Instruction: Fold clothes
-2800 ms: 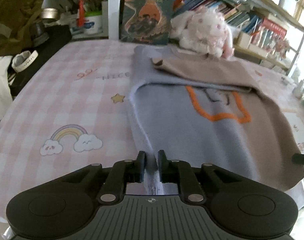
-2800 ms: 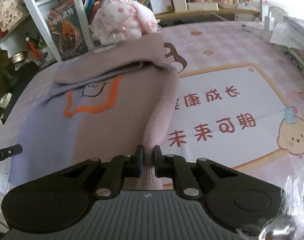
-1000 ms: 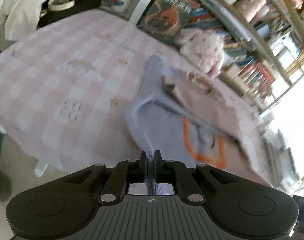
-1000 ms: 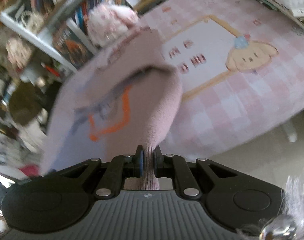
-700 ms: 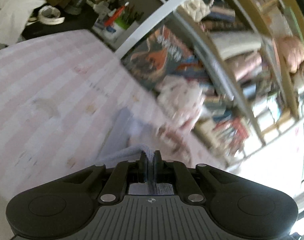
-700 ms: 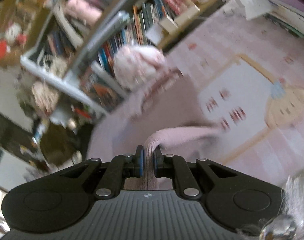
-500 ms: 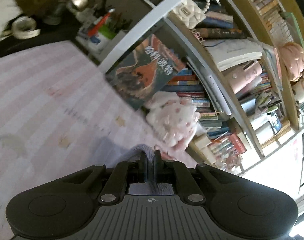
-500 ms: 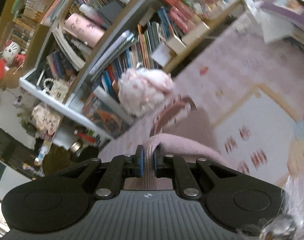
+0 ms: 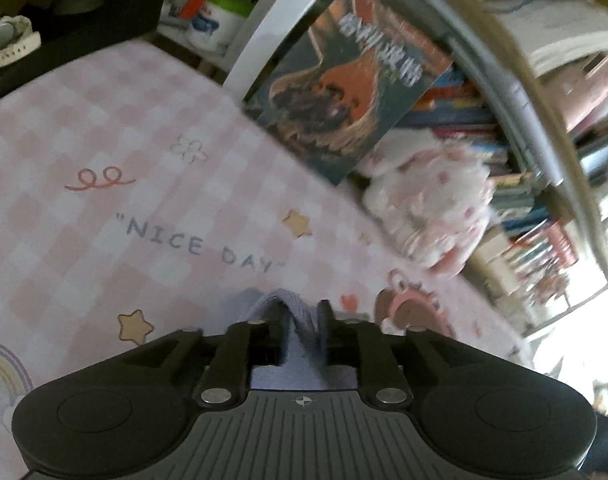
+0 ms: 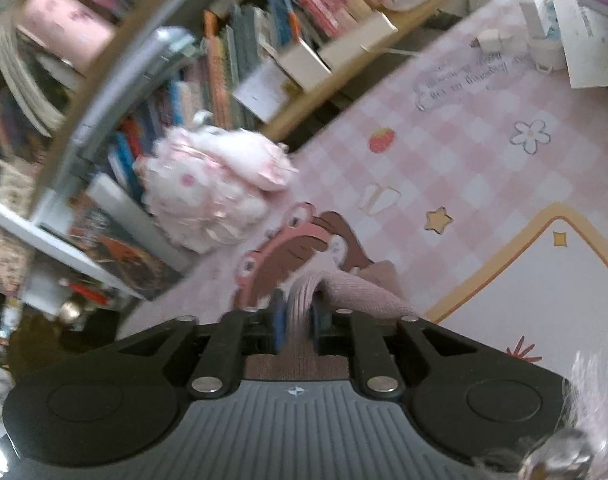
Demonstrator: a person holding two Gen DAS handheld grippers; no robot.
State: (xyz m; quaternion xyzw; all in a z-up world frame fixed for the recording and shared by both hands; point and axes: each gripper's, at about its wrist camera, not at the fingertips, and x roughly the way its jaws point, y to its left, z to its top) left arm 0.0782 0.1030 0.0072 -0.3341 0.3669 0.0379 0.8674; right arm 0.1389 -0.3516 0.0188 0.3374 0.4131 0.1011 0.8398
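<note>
The garment is a knit sweater, lavender on one side and dusty pink on the other. My left gripper [image 9: 302,310] is shut on its lavender hem [image 9: 292,320], held low over the far part of the pink checked table cover [image 9: 104,216]. My right gripper [image 10: 298,300] is shut on the pink hem [image 10: 344,288], which folds over beside the jaws. Most of the sweater is hidden under the grippers.
A white-and-pink plush toy [image 9: 428,200] sits at the table's far edge; it also shows in the right wrist view [image 10: 212,192]. A book [image 9: 352,80] leans on the shelf post. Bookshelves [image 10: 264,40] stand behind. White chargers and papers [image 10: 544,36] lie far right.
Both grippers lifted the sweater's near hem off the table and carried it forward toward the far edge. The sweater body has dropped out of view beneath them.
</note>
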